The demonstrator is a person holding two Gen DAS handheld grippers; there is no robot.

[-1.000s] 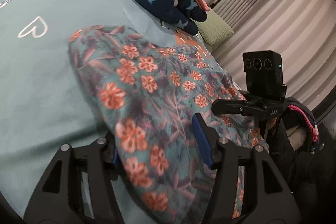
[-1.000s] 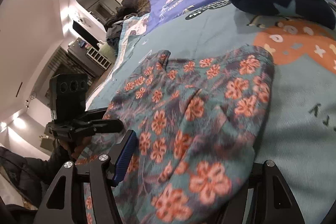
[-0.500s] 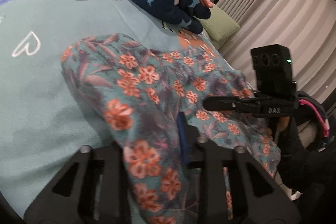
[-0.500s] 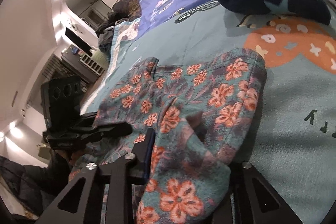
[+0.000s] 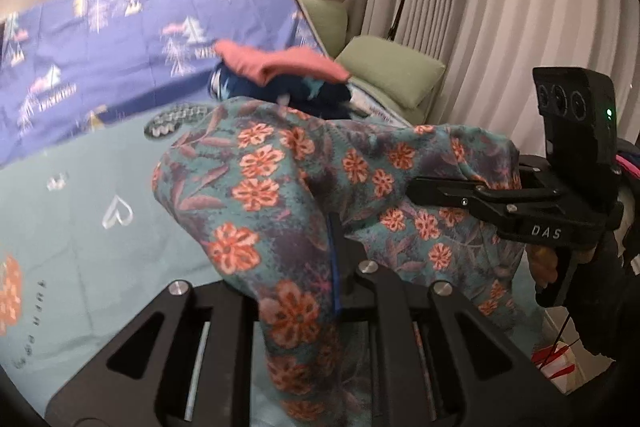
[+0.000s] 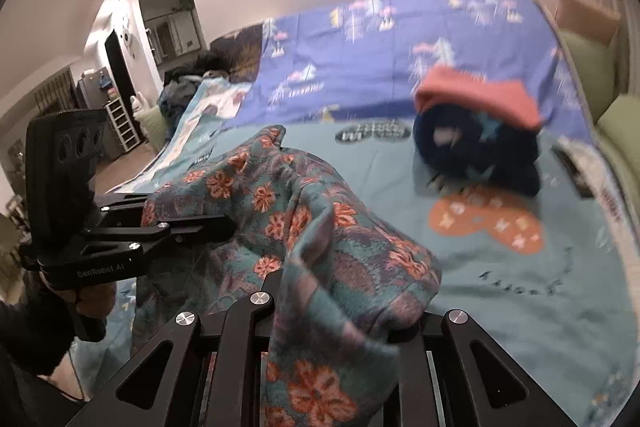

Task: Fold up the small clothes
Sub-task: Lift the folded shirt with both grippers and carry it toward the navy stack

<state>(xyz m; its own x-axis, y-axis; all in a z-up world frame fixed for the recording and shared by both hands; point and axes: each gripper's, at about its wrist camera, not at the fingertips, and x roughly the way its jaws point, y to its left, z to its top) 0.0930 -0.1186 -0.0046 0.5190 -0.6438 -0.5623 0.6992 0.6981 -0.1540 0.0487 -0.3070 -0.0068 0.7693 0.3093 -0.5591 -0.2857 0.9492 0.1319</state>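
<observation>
The left gripper [image 5: 320, 267] is clamped on a bunched edge of the floral garment [image 5: 280, 179], its jaws closing on the fabric pinched between them. The right gripper [image 6: 304, 291] is clamped on the opposite edge, jaws likewise closing with cloth between. The garment hangs raised between the two, sagging in the middle above the teal blanket [image 6: 500, 287].

In the left wrist view the right gripper [image 5: 424, 189] enters from 3 o'clock, its fingers buried in the cloth; a hand [image 5: 544, 263] grips its handle. In the right wrist view the left gripper [image 6: 224, 223] comes in from 9 o'clock.

At 12 o'clock of the garment, well apart from it, sits a stack: a pink folded piece [image 6: 476, 99] on a navy star-print piece [image 6: 472, 155]. The blanket lies bare from 7 to 10 o'clock in the left view and from 3 to 5 o'clock in the right. Green cushions [image 5: 388, 75] and curtains [image 5: 500, 7] border the bed's right edge.
</observation>
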